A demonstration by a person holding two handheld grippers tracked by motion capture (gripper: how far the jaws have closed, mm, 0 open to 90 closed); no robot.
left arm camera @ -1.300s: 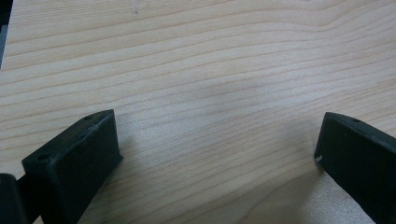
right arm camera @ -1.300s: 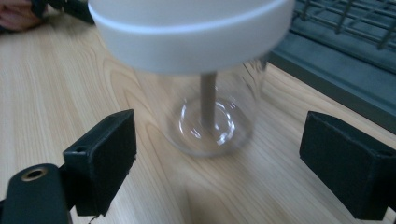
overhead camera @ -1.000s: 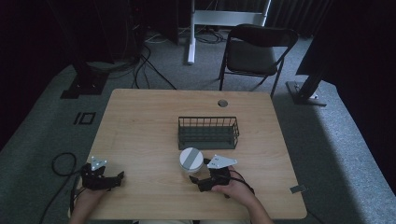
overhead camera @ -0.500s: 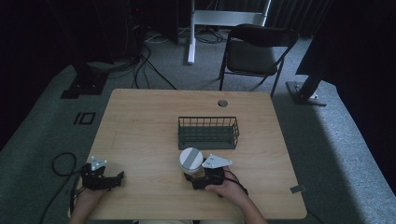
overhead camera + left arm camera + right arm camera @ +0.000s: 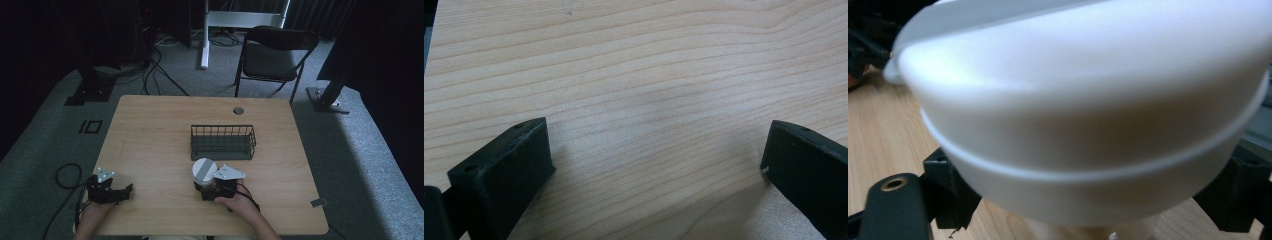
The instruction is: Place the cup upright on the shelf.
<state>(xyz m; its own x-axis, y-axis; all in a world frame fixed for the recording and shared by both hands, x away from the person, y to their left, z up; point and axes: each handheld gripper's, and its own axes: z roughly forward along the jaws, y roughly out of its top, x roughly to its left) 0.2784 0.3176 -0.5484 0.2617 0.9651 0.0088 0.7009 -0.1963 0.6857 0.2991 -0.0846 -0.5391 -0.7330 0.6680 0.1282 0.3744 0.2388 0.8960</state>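
A white round lidded container (image 5: 204,170) stands on the wooden table (image 5: 150,135) just in front of a dark wire basket (image 5: 223,142). My right gripper (image 5: 205,187) reaches it from the near side. In the right gripper view the container (image 5: 1088,115) looms large, and the right gripper (image 5: 1088,200) has a jaw pressed against each side of its lower body. My left gripper (image 5: 125,190) rests at the table's near left corner. The left gripper (image 5: 656,155) is open over bare wood, with nothing between its jaws.
The wire basket sits at mid-table with nothing visible in it. A round cable hole (image 5: 238,110) lies near the far edge. A folding chair (image 5: 272,55) stands beyond the table. Cables trail on the floor at the left (image 5: 65,175).
My right hand has slid left, bringing the right gripper's jaws around the white container. The left gripper has stayed put.
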